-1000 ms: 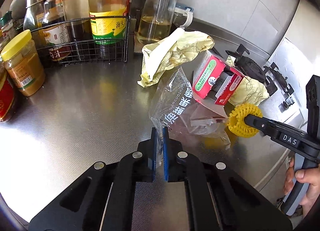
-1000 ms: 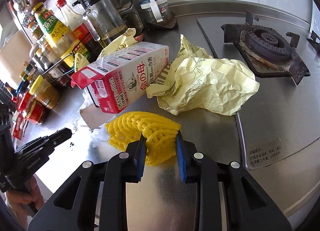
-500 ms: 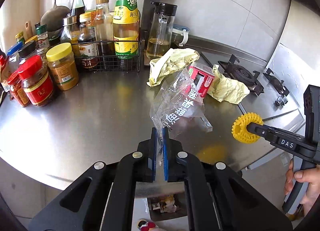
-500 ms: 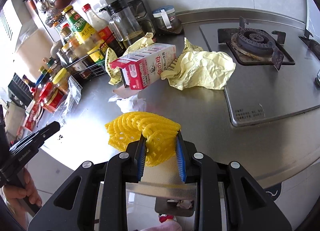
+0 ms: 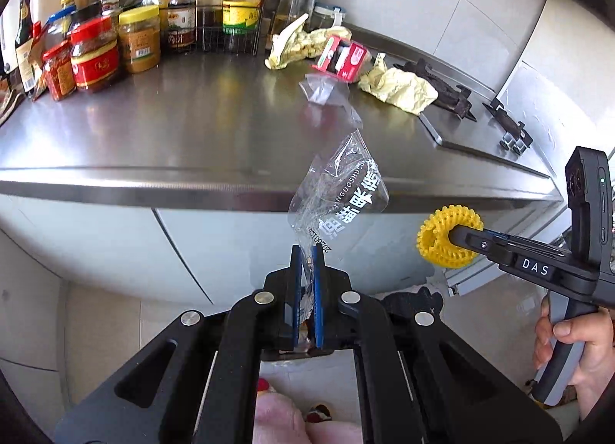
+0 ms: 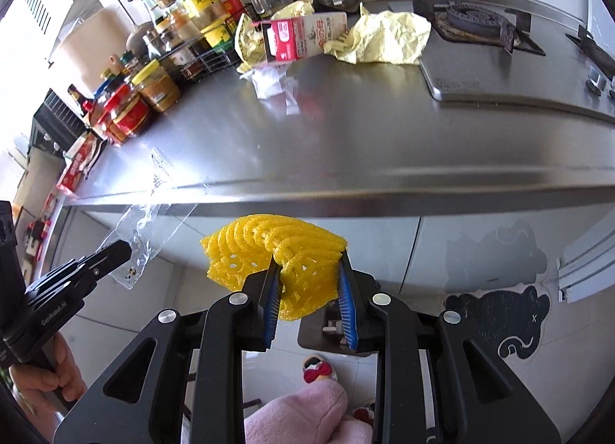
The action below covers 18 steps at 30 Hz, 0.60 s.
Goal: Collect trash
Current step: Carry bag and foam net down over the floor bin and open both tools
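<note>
My left gripper (image 5: 306,252) is shut on a clear plastic bag with white print (image 5: 342,198) and holds it in front of the counter edge, off the counter. My right gripper (image 6: 309,271) is shut on a yellow foam net (image 6: 269,248), also in front of the counter edge; the net shows in the left wrist view (image 5: 447,236). On the steel counter (image 5: 173,129) lie a red-and-white milk carton (image 6: 303,38), two crumpled yellow papers (image 6: 384,40) (image 5: 296,44) and a small clear wrapper (image 5: 321,88).
Jars and sauce bottles (image 5: 115,44) and a wire rack (image 5: 226,37) stand at the counter's back left. A gas burner (image 6: 472,19) sits at the right. White cabinet fronts (image 5: 115,244) are below the counter. A black bin (image 6: 330,332) stands on the floor under my grippers.
Both grippers have pulled back from the counter and lowered past its front edge, carrying the plastic bag and the foam net with them.
</note>
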Tool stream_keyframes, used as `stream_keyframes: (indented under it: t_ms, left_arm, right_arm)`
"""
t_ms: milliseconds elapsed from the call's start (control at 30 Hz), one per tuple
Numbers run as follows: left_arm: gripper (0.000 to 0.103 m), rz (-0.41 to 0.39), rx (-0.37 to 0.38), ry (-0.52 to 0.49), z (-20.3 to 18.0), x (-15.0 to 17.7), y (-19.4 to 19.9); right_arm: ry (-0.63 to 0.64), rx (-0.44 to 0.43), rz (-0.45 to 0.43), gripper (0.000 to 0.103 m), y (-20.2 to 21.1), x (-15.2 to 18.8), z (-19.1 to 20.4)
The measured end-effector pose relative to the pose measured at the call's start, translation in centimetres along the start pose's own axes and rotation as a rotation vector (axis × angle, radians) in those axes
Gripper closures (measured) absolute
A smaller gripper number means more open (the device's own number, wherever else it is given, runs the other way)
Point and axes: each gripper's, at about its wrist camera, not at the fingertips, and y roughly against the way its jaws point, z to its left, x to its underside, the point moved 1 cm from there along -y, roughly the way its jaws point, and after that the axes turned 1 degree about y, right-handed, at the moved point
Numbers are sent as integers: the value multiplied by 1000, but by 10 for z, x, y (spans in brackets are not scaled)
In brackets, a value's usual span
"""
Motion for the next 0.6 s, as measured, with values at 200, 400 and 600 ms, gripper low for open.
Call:
stream_keyframes:
  t_ms: [200,400,600]
  left_arm:
    - [99,132,-14,30,6,52,-40]
    - [99,249,-21,50,9,93,-96]
    - [99,344,-28,64,16,122,-151]
  right_arm:
    - [-28,27,113,75,-39,44,-20]
    - [-59,54,195,75,-86,69,-38]
    - [-99,82,242,75,-134,82,-51]
